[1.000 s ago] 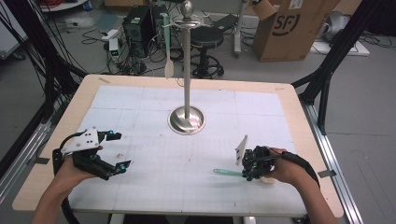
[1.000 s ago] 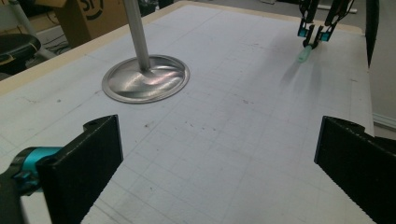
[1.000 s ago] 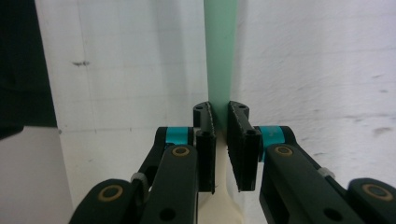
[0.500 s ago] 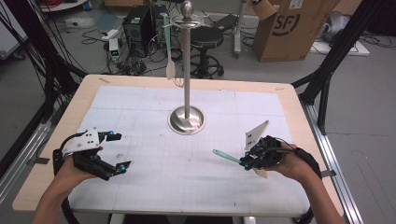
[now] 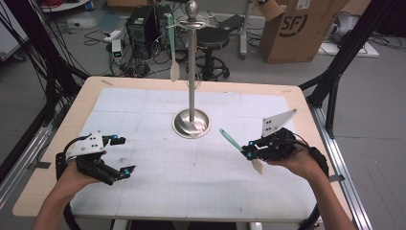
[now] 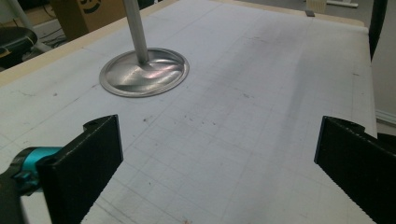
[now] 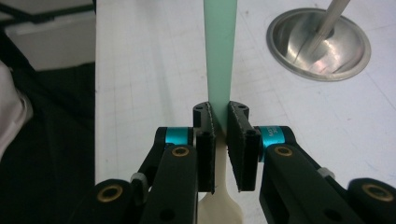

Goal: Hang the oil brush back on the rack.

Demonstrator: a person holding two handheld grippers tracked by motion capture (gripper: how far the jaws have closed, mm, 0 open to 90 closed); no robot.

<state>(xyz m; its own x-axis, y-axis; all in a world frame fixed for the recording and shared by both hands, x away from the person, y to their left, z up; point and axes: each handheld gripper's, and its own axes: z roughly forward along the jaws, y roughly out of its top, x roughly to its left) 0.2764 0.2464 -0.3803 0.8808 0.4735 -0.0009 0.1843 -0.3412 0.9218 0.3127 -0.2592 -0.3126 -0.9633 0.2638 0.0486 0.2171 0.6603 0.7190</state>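
"SF" on cardboard box (image 5: 299, 28)

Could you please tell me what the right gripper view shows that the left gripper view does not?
The right gripper view alone has the right gripper shut on a spatula, its green handle pointing away and its cream blade below the jaws. The left gripper view alone has the left gripper with jaws wide apart and nothing between them. Both share the white gridded mat and the metal stand's round base.
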